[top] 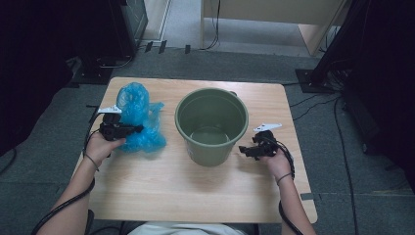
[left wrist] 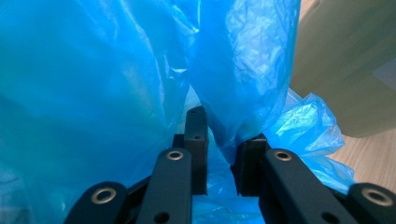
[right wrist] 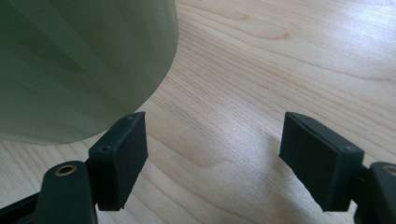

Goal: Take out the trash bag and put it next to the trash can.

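The left hand-held gripper (top: 139,129) is at the blue bag (top: 139,120), on the left part of the surface (top: 195,191). The bag is soft and crinkly and lies in a heap right in front of this gripper. In the left gripper view, the left hand-held gripper (left wrist: 219,147) has its jaws only a little way apart. A fold of the bag (left wrist: 116,84) hangs down into the narrow gap between them. The bag touches the jaws, but I cannot tell if the pads press on it.

The green bucket (top: 211,125) stands upright in the middle of the surface. It is past the bag, on the far side from the left gripper, and close to the bag. In the left gripper view the bucket (left wrist: 345,70) peeks out behind the bag at the right.

The right hand-held gripper (top: 242,149) is just beside the bucket, low by its side. Its jaws point at the bucket. In the right gripper view, the right hand-held gripper (right wrist: 212,158) has its jaws wide apart with bare surface (right wrist: 280,70) between them. The bucket (right wrist: 79,65) is near its left jaw.
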